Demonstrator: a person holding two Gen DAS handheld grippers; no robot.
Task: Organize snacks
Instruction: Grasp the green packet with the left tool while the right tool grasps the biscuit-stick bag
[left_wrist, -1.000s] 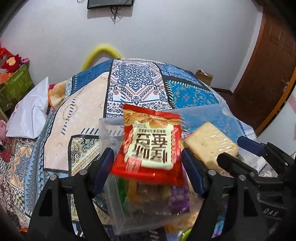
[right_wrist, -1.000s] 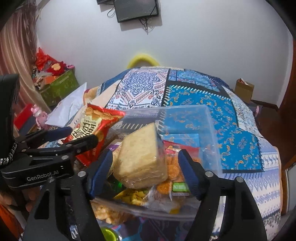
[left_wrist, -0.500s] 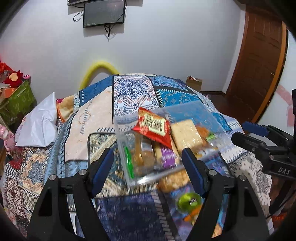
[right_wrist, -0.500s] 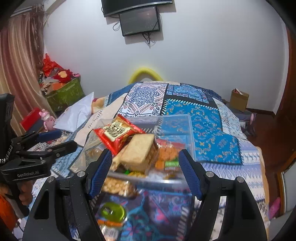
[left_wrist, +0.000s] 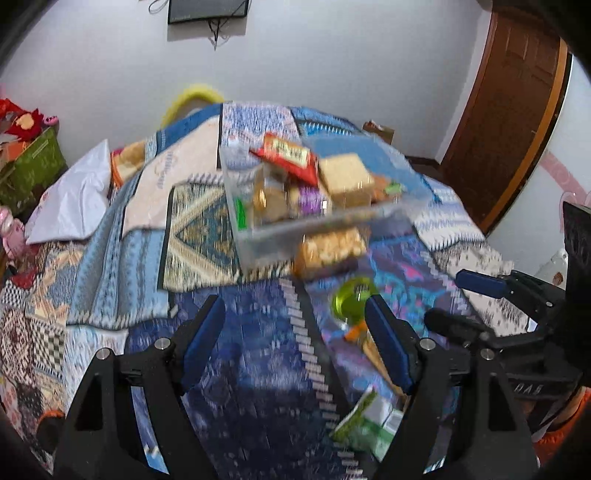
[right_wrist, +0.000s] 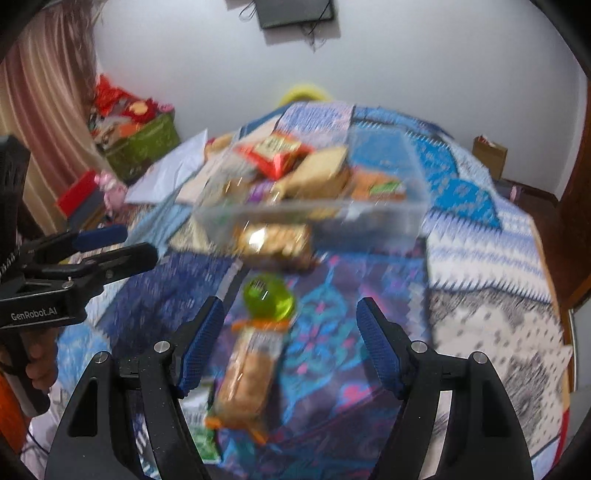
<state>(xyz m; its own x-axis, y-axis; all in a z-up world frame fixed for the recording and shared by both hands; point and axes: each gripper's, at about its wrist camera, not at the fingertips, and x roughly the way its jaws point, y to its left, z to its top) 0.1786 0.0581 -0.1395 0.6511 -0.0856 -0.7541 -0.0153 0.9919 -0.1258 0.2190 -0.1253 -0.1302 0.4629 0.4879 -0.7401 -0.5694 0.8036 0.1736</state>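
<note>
A clear plastic bin (left_wrist: 266, 240) (right_wrist: 388, 218) stands on the patterned bedspread, full of snacks. A red snack packet (left_wrist: 288, 155) (right_wrist: 275, 149) and a pale cracker pack (left_wrist: 345, 179) (right_wrist: 321, 173) lie on top. A bag of golden snacks (left_wrist: 328, 247) (right_wrist: 273, 240) lies in front of the bin. A green jelly cup (left_wrist: 351, 301) (right_wrist: 269, 301) and a long orange-ended biscuit pack (right_wrist: 247, 373) lie nearer. My left gripper (left_wrist: 295, 343) and right gripper (right_wrist: 288, 350) are both open and empty, well back from the bin. Both views are blurred.
A green and white packet (left_wrist: 365, 424) (right_wrist: 201, 439) lies at the near edge of the bed. A white pillow (left_wrist: 74, 199) lies at the left. A wooden door (left_wrist: 506, 110) is on the right, and a green box of items (right_wrist: 144, 142) stands by the curtain.
Both grippers let go of their snacks, the red packet and the cracker pack, which now lie in the bin. Both grippers have pulled back and away from it.
</note>
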